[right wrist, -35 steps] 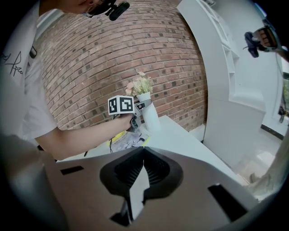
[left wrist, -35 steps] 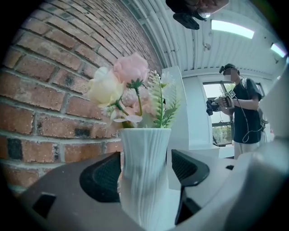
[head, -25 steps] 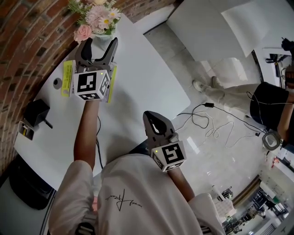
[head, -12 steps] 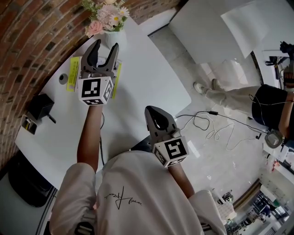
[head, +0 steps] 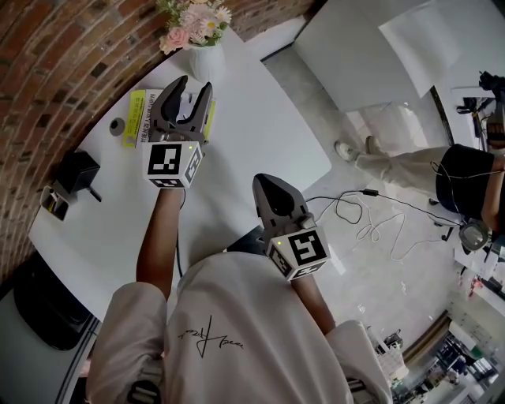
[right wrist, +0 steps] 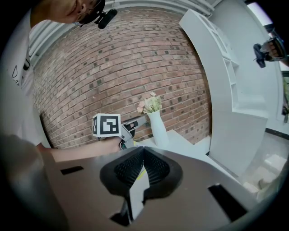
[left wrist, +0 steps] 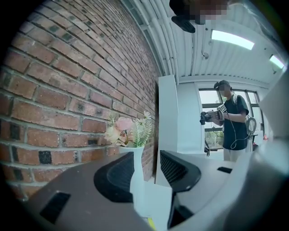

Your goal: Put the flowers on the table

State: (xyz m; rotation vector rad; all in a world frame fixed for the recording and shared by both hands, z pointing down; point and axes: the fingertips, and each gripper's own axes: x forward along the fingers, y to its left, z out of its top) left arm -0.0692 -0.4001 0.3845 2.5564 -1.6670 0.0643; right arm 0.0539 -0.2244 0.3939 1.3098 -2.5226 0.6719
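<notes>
Close over the near edge of the white table [head: 260, 134], the right gripper [head: 267, 181] hangs with its jaws pressed together and nothing between them. Farther along, the left gripper [head: 193, 84] points level above a yellow-and-white packet [head: 136, 118]. Its jaws have just been closing and stand part spread, gripping nothing. Just beyond their tips the white vase [head: 207, 61] stands upright at the table's far end, touched by neither gripper. Its pink and white flowers [head: 197, 17] show against the brick wall [head: 71, 71].
</notes>
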